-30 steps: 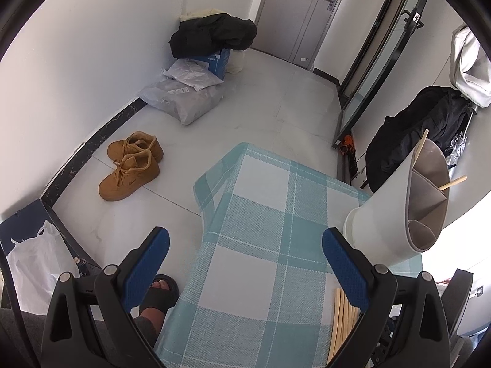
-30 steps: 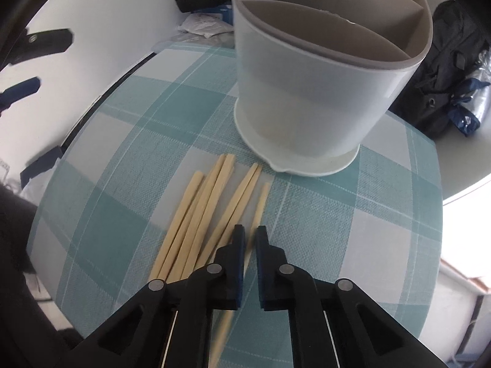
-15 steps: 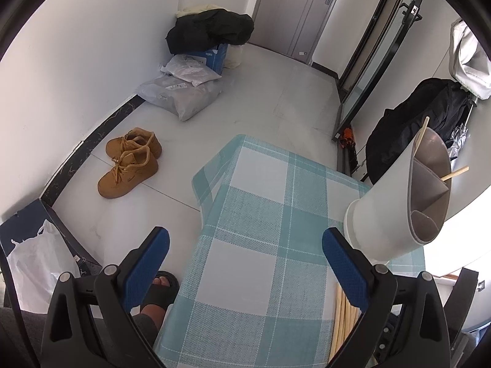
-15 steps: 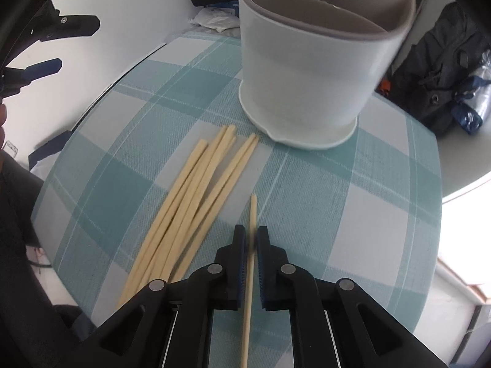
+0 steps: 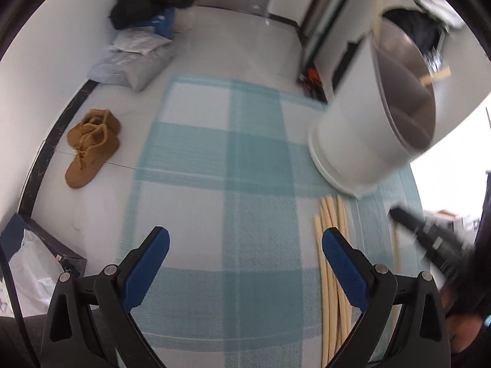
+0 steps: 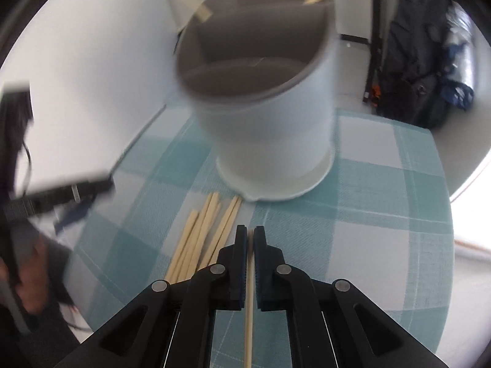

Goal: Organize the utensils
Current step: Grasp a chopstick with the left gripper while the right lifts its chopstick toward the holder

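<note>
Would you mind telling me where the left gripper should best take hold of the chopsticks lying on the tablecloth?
Probably near mid-length of the loose chopsticks, from above, jaws straddling one stick across its width. They lie flat, side by side, ends toward the utensil holder, so the outermost stick is easiest to separate. The left gripper is open.

Left tongs gape wide, holding nothing; right tongs are pinched together on a chopstick.

No text, label, brand, number or sign can be read in either view; the blue box at the upper left of the left wrist frame carries a pale patch too blurred to read; the grey mailer bags below it show no legible print.
</note>
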Available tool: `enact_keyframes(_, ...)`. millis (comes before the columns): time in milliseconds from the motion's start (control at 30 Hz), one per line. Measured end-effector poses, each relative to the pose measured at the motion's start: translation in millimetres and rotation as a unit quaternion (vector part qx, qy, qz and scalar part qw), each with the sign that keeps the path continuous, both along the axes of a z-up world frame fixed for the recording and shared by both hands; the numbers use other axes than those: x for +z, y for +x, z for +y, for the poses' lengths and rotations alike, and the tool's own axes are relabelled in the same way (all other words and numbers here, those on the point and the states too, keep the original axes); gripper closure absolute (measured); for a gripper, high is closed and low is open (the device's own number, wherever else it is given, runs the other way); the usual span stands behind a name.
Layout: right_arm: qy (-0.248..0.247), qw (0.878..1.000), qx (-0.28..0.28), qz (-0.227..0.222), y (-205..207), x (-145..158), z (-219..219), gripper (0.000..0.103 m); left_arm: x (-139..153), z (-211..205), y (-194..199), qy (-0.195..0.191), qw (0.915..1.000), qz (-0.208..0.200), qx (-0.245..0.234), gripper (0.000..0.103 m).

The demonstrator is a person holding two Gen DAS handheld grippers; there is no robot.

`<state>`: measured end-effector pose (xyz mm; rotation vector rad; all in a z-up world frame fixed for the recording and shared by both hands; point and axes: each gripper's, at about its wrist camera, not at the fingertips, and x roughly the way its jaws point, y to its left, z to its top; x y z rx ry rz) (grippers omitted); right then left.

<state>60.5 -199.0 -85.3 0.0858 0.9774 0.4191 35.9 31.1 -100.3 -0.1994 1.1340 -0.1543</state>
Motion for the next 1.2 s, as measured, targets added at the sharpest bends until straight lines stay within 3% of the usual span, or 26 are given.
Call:
enact_keyframes(167, 0.116, 0.990, -0.084, -0.016, 4, 18, -57, 0.099, -8, -27, -4, 0.031, 0.9987, 0.012, -0.038, 0.006)
enact_keyframes(300, 0.158, 0.979, -0.124, -0.030, 6, 25, -80, 0.099, -14, -37, -3, 0.053, 0.9972, 0.022, -0.047, 0.006)
enact_keyframes(667, 0.187, 0.969, -0.151, -0.050, -10, 42, -99, 0.099, -27, -42, 4, 0.114, 0.9917, 0.039, -0.045, 0.006)
enact_keyframes(833, 0.182, 0.969, -0.147, -0.073, -17, 50, -99, 0.099, -27, -40, 7, 0.117, 0.9915, 0.043, -0.038, 0.007)
enact_keyframes(900, 0.179, 0.970, -0.146, -0.079, -18, 52, -98, 0.099, -26, -42, 10, 0.114, 0.9920, 0.038, -0.039, 0.014)
enact_keyframes(1000, 0.180, 0.970, -0.144, -0.080, -19, 52, -98, 0.099, -23, -47, 14, 0.114, 0.9916, 0.031, -0.054, 0.037)
enact_keyframes(1067, 0.181, 0.970, -0.144, -0.080, -16, 50, -100, 0.099, -20, -54, 14, 0.113, 0.9909, 0.028, -0.067, 0.061)
enact_keyframes(1100, 0.182, 0.969, -0.145, -0.081, -16, 50, -101, 0.099, -19, -57, 14, 0.112, 0.9906, 0.027, -0.073, 0.067)
enact_keyframes(1167, 0.184, 0.969, -0.145, -0.082, -15, 50, -103, 0.099, -18, -64, 13, 0.110, 0.9899, 0.028, -0.085, 0.089)
enact_keyframes(1200, 0.182, 0.969, -0.145, -0.085, -16, 51, -103, 0.099, -18, -68, 14, 0.109, 0.9894, 0.030, -0.092, 0.094)
